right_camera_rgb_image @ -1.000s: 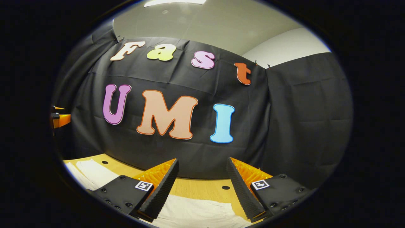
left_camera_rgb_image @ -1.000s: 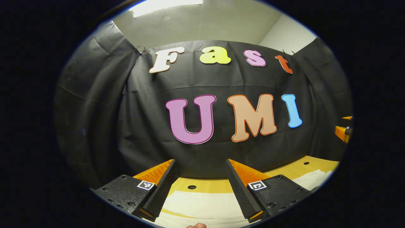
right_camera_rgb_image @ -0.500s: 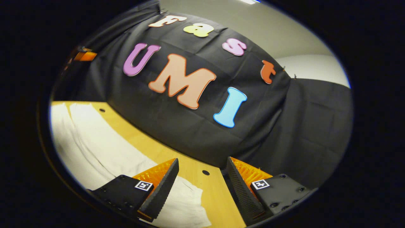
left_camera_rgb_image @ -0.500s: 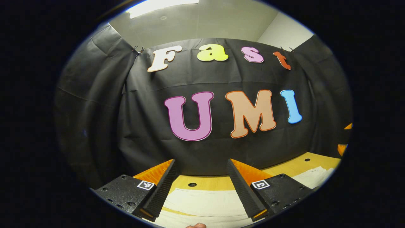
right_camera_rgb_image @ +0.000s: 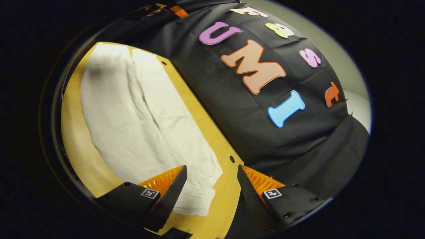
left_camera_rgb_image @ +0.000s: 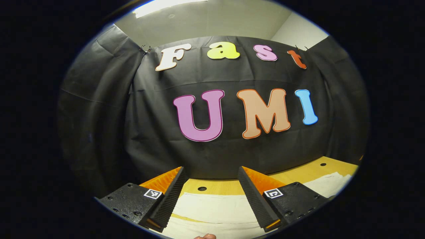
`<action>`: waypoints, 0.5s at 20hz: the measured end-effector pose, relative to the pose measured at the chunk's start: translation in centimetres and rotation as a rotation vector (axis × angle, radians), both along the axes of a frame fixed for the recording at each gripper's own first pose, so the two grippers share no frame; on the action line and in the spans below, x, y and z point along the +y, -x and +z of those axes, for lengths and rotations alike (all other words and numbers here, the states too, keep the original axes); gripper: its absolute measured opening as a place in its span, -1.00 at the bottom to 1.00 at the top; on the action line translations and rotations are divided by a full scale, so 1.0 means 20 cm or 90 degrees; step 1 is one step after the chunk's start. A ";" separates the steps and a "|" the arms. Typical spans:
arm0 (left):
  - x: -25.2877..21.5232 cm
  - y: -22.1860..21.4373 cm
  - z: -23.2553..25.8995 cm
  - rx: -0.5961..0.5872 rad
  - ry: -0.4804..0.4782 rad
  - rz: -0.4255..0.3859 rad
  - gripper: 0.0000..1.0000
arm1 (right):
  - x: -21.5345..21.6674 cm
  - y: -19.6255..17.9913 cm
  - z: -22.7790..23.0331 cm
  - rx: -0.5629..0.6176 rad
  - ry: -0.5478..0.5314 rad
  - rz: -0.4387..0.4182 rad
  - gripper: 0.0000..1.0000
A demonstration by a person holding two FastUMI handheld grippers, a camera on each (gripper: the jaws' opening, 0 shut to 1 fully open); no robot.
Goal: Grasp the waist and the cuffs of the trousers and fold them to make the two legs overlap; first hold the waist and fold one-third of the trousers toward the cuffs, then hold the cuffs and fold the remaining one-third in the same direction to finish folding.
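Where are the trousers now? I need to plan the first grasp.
In the right gripper view, the trousers lie flat on the wooden table, left of the black booth wall, one end under the open right hand-held gripper.

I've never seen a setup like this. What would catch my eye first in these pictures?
Most likely the pale trousers, spread flat along the yellow wooden table in the right gripper view, lying close to the black cloth wall. Next, the right gripper at the bottom of that view, open and tilted above one end of the trousers. In the left gripper view, the left gripper is open too, low over the cloth.
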State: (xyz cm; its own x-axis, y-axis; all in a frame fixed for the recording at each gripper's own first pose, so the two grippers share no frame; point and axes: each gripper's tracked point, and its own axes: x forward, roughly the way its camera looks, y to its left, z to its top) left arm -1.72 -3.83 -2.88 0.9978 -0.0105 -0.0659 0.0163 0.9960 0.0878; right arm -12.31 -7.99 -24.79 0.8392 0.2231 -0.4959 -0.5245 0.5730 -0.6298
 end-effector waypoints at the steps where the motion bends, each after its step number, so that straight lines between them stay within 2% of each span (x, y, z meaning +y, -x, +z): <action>1: 0.00 0.00 -0.01 0.003 -0.004 0.001 0.90 | 0.01 0.03 -0.05 0.012 0.013 0.016 0.96; 7: 0.02 0.01 -0.04 0.015 -0.027 0.003 0.90 | 0.00 0.20 -0.32 0.103 0.092 0.121 1.00; 10: 0.05 0.02 -0.07 0.021 -0.032 0.008 0.93 | -0.03 0.26 -0.42 0.144 0.121 0.148 0.95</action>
State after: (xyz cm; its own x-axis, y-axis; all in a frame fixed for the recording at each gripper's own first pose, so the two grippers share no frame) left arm -2.05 -2.88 -4.23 0.9951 0.0070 -0.0991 0.0068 0.9904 0.1382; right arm -17.45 -8.50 -33.15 0.6412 0.2804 -0.7143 -0.7650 0.3066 -0.5663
